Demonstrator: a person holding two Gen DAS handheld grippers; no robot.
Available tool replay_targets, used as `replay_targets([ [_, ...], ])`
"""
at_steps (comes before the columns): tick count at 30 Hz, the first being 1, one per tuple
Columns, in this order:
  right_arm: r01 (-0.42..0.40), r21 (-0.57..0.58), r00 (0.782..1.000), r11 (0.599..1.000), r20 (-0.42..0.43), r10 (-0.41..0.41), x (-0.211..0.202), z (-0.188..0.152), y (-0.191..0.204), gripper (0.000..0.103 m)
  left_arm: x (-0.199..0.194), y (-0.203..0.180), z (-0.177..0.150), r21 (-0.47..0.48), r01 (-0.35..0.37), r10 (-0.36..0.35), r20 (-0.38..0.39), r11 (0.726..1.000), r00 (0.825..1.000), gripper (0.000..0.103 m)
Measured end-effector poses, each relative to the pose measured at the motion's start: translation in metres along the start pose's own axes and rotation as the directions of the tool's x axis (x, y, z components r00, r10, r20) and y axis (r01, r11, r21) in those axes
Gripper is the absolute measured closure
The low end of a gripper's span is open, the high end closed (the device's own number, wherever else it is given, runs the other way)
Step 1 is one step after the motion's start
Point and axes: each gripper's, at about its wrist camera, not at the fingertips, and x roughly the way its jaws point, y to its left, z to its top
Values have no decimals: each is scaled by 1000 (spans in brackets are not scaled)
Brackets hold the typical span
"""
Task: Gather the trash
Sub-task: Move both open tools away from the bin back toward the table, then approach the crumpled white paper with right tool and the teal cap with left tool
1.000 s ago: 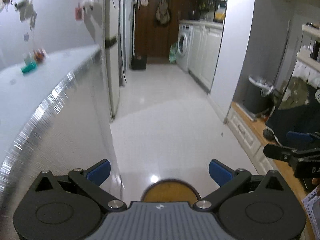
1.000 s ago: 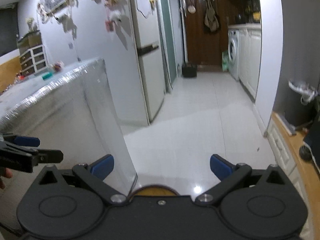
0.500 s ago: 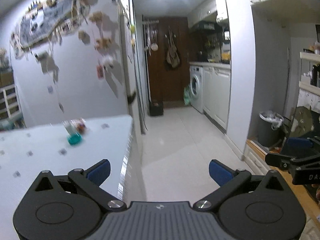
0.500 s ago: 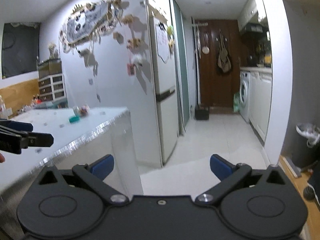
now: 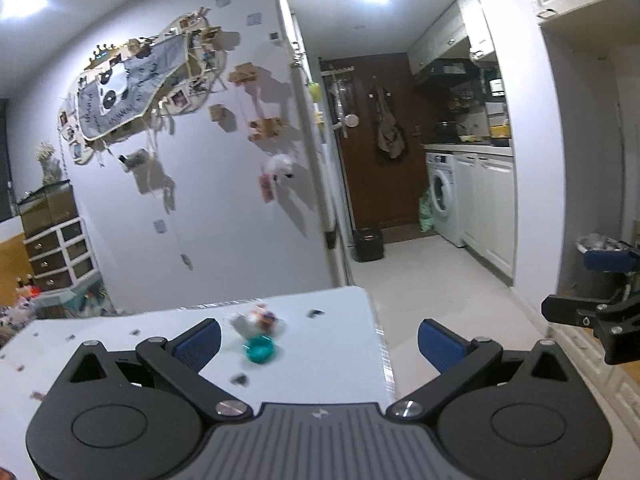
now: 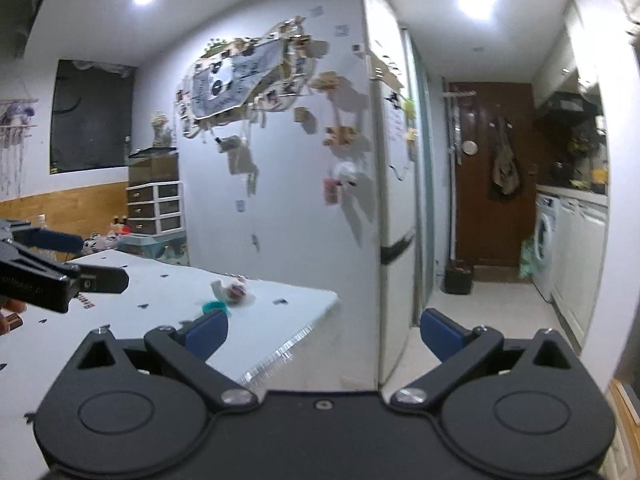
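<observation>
On the white table (image 5: 328, 332) lie a crumpled wrapper (image 5: 260, 318) and a teal cap-like piece (image 5: 259, 350), both blurred. My left gripper (image 5: 320, 342) is open just short of them, with the teal piece near its left fingertip (image 5: 199, 338). In the right wrist view the same wrapper (image 6: 233, 290) and teal piece (image 6: 214, 306) lie ahead on the left. My right gripper (image 6: 324, 330) is open and empty, off the table's corner. Each gripper shows in the other's view: the right gripper (image 5: 580, 316) and the left gripper (image 6: 60, 276).
Small dark scraps dot the table (image 6: 120, 312). A lined trash bin (image 5: 598, 242) stands by the right wall. A fridge (image 6: 394, 220) stands past the table corner. A corridor floor (image 5: 420, 276) leads to a washing machine (image 5: 442, 196) and a brown door (image 5: 380, 152).
Both grippers rose from below the table edge to above its top and turned left. The wrapper and teal piece came close in front of the left gripper. Both stay open.
</observation>
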Motion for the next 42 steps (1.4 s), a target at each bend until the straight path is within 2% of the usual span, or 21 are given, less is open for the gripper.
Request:
replay_targets([
  [7,-11,-20,1000,1000,-6,11,64,41,19,0,56,54,20,-19,-28,27,-36,999,999,0],
  [12,-40,-36,999,999,-24,40,112,62,29,0,114,81,21,-57,-9,5,-70,998,998,0],
  [17,-54,-63,998,997,-47,51,162,80,43,0,173,88,4,-42,3,-8,-116,999,993,0],
  [21,-96,-37,993,995,-75,93,203,88,54,0,211,89,-17,16,13,-11,-128,1000,992,0],
  [27,-129,-41,983,991,-137,123,273,85,78,0,253,100,-36,39,84,-76,-165,996,983,0],
  [30,-142,-39,976,989,-175,133,308,78,89,0,266,109,-44,51,94,-84,-176,994,981,0],
  [34,-162,-10,959,987,-237,155,353,70,103,0,281,122,-57,23,144,-136,-217,989,967,0],
  [38,-193,28,921,981,-339,191,395,55,116,0,288,131,-68,-18,205,-203,-233,979,951,0],
  [42,-205,-6,890,979,-417,184,421,35,132,0,293,130,-74,-21,270,-267,-236,963,934,0],
])
